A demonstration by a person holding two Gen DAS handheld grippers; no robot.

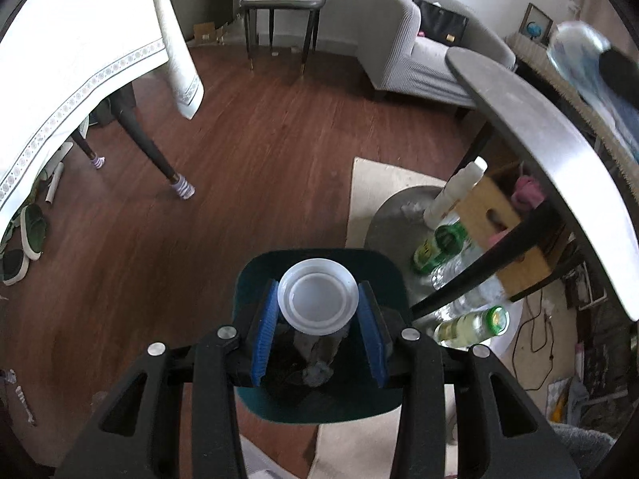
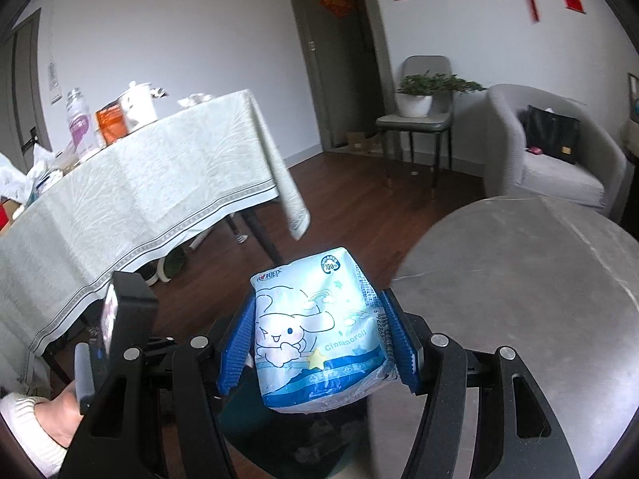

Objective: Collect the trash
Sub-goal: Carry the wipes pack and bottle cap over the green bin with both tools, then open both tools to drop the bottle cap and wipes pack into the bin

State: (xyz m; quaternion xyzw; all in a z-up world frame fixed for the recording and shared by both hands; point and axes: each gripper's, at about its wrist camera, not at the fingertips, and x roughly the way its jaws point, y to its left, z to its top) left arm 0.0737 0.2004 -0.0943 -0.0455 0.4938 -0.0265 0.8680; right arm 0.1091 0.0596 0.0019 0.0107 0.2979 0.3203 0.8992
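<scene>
Your left gripper point(image 1: 319, 327) grips a clear plastic cup point(image 1: 317, 299) between its blue pads, directly above a dark green trash bin point(image 1: 383, 275). Your right gripper point(image 2: 319, 343) clamps a blue cartoon tissue pack point(image 2: 315, 331), with the round grey table point(image 2: 519, 279) just right of it.

Left gripper point(image 1: 317, 319) is pointing steeply down, its blue pads point(image 1: 265, 331) pressing both sides of a clear plastic cup point(image 1: 317, 299). Right gripper point(image 2: 321, 335) is angling down less steeply, jaws clamping a blue tissue pack point(image 2: 319, 331) on both flanks. A hand point(image 2: 60, 411) in a white cuff is showing low at the left edge of the right wrist view.
</scene>
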